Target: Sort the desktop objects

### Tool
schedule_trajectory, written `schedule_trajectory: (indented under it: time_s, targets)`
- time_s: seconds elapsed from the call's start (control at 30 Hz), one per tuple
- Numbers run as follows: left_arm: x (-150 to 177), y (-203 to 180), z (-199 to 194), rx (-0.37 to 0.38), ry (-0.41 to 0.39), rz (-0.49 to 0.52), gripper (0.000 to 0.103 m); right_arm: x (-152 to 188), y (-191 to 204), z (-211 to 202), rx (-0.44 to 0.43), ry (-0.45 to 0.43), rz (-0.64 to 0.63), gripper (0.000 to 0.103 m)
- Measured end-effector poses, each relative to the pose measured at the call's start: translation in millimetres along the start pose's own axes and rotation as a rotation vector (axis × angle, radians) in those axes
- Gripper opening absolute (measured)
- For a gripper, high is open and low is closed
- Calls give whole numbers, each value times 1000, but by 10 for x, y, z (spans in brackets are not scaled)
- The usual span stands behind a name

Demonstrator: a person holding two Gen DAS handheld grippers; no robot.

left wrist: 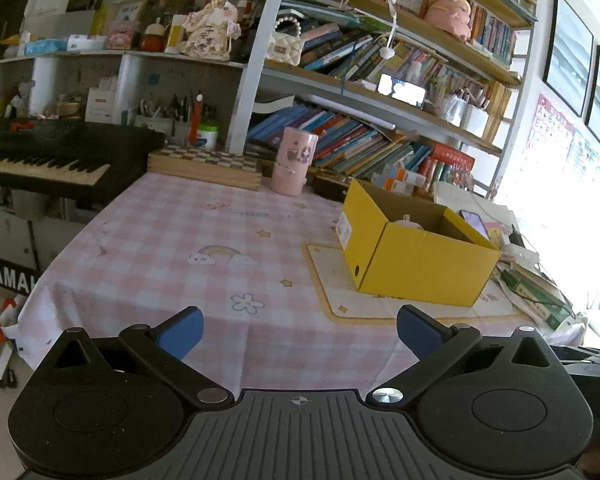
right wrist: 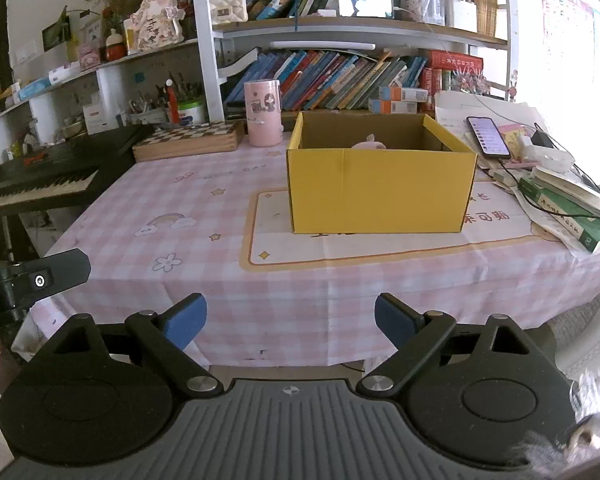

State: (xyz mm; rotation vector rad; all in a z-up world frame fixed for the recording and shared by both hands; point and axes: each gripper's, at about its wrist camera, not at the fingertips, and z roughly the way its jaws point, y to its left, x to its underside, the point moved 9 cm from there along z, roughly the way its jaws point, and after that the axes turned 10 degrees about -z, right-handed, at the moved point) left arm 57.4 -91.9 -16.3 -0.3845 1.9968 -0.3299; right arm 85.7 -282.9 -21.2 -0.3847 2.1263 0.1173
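An open yellow cardboard box (right wrist: 380, 192) (left wrist: 416, 268) stands on a cream mat on the pink checked tablecloth (right wrist: 204, 208) (left wrist: 172, 248). A pale pink object (right wrist: 368, 145) (left wrist: 407, 222) lies inside the box, mostly hidden by its wall. A pink cylindrical cup (right wrist: 263, 113) (left wrist: 293, 160) stands upright at the back of the table. My right gripper (right wrist: 290, 322) is open and empty, off the table's near edge and well short of the box. My left gripper (left wrist: 299, 330) is open and empty over the near edge, left of the box.
A wooden checkered board box (right wrist: 188, 140) (left wrist: 206, 166) lies at the back left. A phone (right wrist: 488, 136), cables, papers and a green book (right wrist: 568, 216) crowd the right side. A black keyboard (left wrist: 48, 152) stands left of the table. Bookshelves (right wrist: 340, 72) rise behind.
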Motion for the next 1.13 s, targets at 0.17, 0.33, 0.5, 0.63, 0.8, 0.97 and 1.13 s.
schedule_trajectory:
  time_s: [0.17,0.33,0.5,0.63,0.8,0.97,1.13]
  targets:
    - [17,-2,-2,-4,4,-6,103,-4,-6,-4,-2,3,-4,92]
    - [28,-17,3,-5,9,-7,103,4,-27,-12,2,4,-2,98]
    - [37,-30,-1,-1,13,2,103,14,-53,-11,3,3,2,101]
    - [45,-25,8,6,23,-1,103,22,-60,-8,4,5,5,101]
    - [41,-8,0,23,24,-17,103,23,-61,-6,2,5,5,101]
    - [47,15,-13,22,18,-30,103,31,-46,0,1,9,8,101]
    - [43,19,1,24,20,-36,103,44,-24,16,1,12,10,101]
